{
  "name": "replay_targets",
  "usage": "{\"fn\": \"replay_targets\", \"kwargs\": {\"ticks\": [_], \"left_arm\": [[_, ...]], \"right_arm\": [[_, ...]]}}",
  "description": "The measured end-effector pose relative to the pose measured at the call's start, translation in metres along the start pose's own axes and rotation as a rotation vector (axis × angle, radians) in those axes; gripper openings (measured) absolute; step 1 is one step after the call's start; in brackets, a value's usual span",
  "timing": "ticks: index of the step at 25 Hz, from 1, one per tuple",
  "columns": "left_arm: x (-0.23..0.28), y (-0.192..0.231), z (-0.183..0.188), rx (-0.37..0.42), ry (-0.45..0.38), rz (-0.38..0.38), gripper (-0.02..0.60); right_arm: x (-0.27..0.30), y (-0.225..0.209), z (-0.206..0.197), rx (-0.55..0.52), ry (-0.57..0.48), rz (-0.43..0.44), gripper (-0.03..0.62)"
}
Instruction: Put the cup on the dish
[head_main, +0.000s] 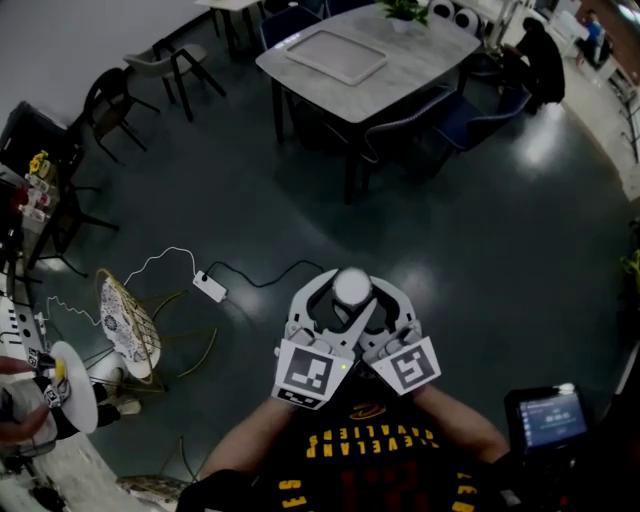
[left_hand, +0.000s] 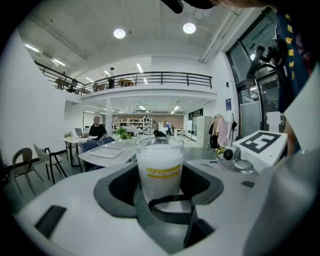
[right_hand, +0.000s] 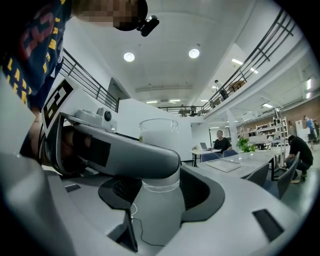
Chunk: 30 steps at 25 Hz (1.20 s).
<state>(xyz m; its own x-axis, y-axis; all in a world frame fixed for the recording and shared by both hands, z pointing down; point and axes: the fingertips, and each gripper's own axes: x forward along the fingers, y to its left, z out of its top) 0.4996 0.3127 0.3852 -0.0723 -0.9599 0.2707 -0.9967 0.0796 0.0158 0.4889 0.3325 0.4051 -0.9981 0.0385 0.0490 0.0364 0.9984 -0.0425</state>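
Dark floor below me and no surface anywhere near the cup, so I reckon this is mid-carry. Far left, a hand (head_main: 22, 418) holds the dish (head_main: 78, 392) tilted at the frame edge, well apart from my grippers. There's a small yellow bit (head_main: 60, 371) by it, but I can't tell if it sits on the dish.

In the middle, the left gripper (head_main: 328, 305) is clamped on the cup (head_main: 352, 287), pads on its sides. The right gripper (head_main: 378, 305) hugs the same cup from the other side, and its pads look pressed on the lower wall too. Two-handed hold makes sense imo: the cup is upright and looks filled with something white to just under the clear rim, so any tilt could slop it. Its label (left_hand: 163, 173) faces the left gripper.

Up right, a table (head_main: 420, 50) carries an empty-looking tray (head_main: 335, 55). Next I'd swing left toward the dish, keeping it all level.
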Motion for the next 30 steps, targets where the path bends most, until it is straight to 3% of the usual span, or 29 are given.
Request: {"fn": "replay_targets", "kwargs": {"ticks": [22, 30], "left_arm": [[0.002, 0.143, 0.004, -0.012, 0.000, -0.026, 0.259], [-0.007, 0.189, -0.001, -0.018, 0.030, -0.002, 0.259]], "right_arm": [[0.142, 0.001, 0.004, -0.038, 0.069, -0.037, 0.242], [0.188, 0.015, 0.006, -0.019, 0.061, -0.005, 0.242]]}}
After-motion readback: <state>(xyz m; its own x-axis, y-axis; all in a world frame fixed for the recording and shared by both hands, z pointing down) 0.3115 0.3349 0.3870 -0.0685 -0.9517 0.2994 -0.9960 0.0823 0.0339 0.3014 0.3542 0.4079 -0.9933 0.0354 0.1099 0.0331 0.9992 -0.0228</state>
